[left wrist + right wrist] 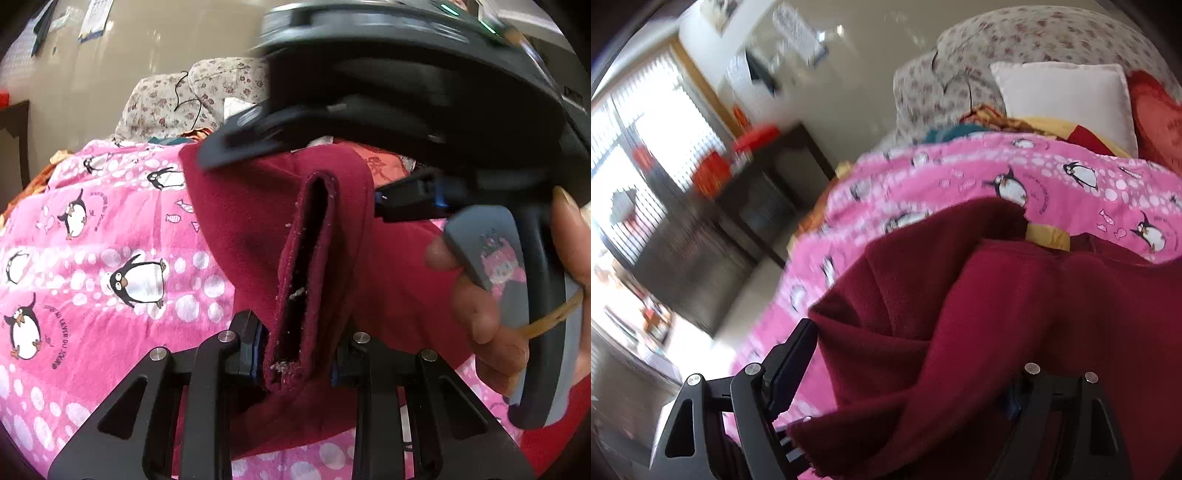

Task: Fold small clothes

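A: How is the dark red fleece garment point(258, 229) held?

B: A folded hem is pinched between the narrowed jaws of the left gripper point(299, 354), above the pink penguin-print bedsheet point(92, 258).

A: And the right gripper point(905, 373)?

B: Its jaws are spread wide; fleece is draped between them, but no pinch is seen. A hand point(487, 306) is seen on its handle.
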`<state>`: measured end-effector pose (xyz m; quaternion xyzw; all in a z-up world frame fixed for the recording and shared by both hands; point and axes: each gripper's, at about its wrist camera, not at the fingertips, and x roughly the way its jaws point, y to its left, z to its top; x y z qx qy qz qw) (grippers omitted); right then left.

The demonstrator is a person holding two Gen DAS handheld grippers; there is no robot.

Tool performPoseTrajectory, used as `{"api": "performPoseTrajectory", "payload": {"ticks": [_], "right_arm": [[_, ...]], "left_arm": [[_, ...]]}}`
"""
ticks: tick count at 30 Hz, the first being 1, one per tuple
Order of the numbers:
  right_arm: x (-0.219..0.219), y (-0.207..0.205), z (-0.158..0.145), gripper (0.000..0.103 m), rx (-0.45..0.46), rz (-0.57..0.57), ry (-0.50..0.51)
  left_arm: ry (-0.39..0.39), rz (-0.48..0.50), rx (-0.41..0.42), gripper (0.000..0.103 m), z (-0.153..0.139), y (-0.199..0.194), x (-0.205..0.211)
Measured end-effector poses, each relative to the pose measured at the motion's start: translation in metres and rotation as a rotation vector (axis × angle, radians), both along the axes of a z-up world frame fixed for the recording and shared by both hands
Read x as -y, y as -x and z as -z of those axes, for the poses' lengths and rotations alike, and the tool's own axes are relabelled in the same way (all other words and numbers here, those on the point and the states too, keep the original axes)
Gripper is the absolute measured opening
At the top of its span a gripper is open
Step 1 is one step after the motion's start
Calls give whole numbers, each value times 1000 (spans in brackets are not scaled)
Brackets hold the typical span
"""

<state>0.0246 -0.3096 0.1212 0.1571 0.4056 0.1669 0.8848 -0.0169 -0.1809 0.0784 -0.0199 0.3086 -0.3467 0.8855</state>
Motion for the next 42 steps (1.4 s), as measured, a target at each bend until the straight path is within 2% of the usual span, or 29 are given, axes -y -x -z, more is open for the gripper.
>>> {"api": "performPoseTrajectory", "payload": {"ticks": [3, 6, 7, 8, 10, 11, 14, 17, 19, 22, 24, 25, 26, 27, 30, 32, 33, 35, 38, 42], "right_arm": [[-17, 6, 4, 82, 3, -24, 110], [-28, 12, 11, 83, 48, -45, 215], [-28, 12, 13, 79, 63, -56, 216], [-26, 11, 13, 60, 85, -69, 212], [-15, 14, 10, 43, 100, -69, 218], [-10, 16, 7, 39, 104, -73, 199], [21, 32, -16, 32, 136, -88, 112], [55, 48, -40, 29, 171, -72, 103], [84, 54, -50, 28, 184, -30, 111], [131, 58, -45, 27, 179, 45, 131], [166, 52, -26, 26, 135, 175, 188], [176, 48, -16, 21, 115, 223, 218], [186, 43, -6, 21, 93, 259, 242], [199, 38, 8, 21, 57, 280, 209], [230, 51, 13, 29, 67, 284, -44], [241, 72, 1, 54, 130, 307, -123], [241, 85, -7, 56, 168, 304, -151], [234, 91, -12, 62, 172, 257, -174], [216, 86, -3, 63, 85, 210, -137], [196, 71, 28, 63, 0, 204, -59]], "left_arm": [[3, -6, -5, 24, 0, 1, -1], [2, -28, -8, 24, 0, 2, -1], [6, -35, -11, 24, 0, 7, -2], [12, -41, -16, 24, -1, 9, -2], [34, -53, -43, 24, -5, 12, -4], [55, -51, -58, 25, -8, 15, -6], [129, -34, -66, 27, -27, 26, -3], [194, 51, -72, 31, -51, 38, 20], [202, 113, -93, 35, -58, 45, 40], [166, 196, -107, 36, -63, 57, 63], [161, 253, -145, 36, -62, 67, 68], [152, 272, -171, 36, -60, 71, 69], [129, 272, -181, 36, -59, 75, 68], [105, 268, -173, 36, -60, 81, 66], [-22, 215, -64, 36, -61, 100, 55], [-61, 196, -24, 36, -59, 109, 52], [-67, 193, -22, 36, -51, 111, 52], [-72, 191, -49, 36, -38, 103, 52], [-74, 188, -88, 36, -18, 91, 56], [-79, 195, -140, 36, 2, 85, 67]]}}
